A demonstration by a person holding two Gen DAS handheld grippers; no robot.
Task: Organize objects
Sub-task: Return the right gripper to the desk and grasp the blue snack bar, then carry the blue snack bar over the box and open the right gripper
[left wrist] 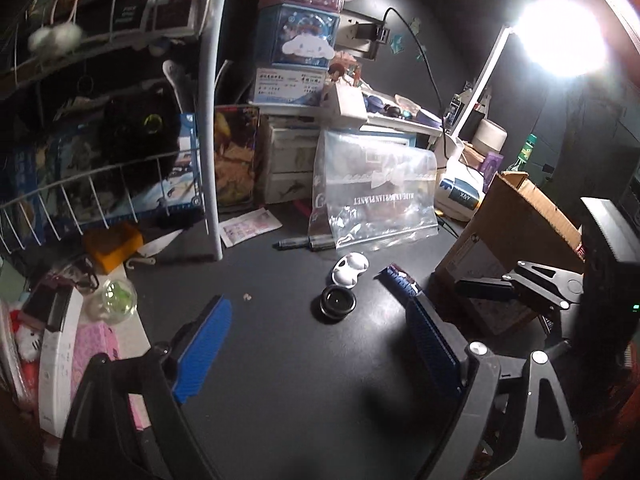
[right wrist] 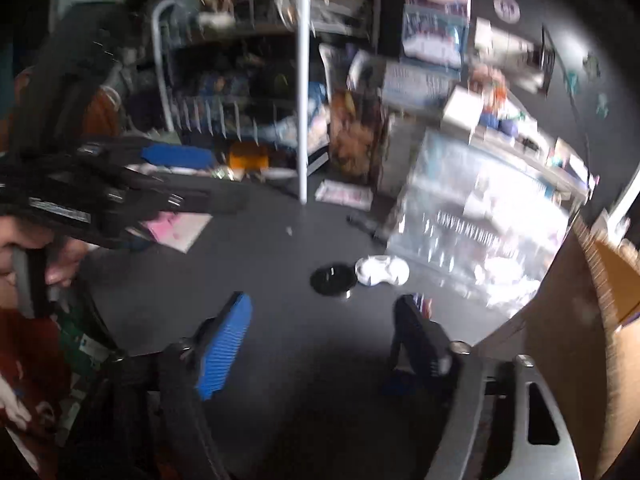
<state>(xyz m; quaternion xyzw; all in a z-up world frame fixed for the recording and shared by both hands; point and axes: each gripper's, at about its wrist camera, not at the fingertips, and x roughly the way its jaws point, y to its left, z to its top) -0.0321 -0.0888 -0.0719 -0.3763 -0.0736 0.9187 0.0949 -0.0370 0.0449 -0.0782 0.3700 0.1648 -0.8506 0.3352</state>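
Both grippers stand open over the dark desk (left wrist: 280, 360) with nothing between their blue pads: left gripper (left wrist: 320, 344) wide, right gripper (right wrist: 324, 344) narrower. Ahead of each, a black round lens (left wrist: 334, 304) touches a white case (left wrist: 350, 270); beyond lie a clear bag (left wrist: 372, 196) and, rightward, a cardboard box (left wrist: 516, 216).

I am looking at a cluttered desk in someone's home, most likely a bedroom corner. A lit desk lamp (left wrist: 560, 36) is glaring over the dark desk (left wrist: 280, 360). Cartoon-character storage boxes (left wrist: 304, 12) are sitting stacked at the back, a white wire rack (left wrist: 100, 184) is holding a black plush toy (left wrist: 140, 132), and a cardboard box (left wrist: 516, 232) is standing at the right.
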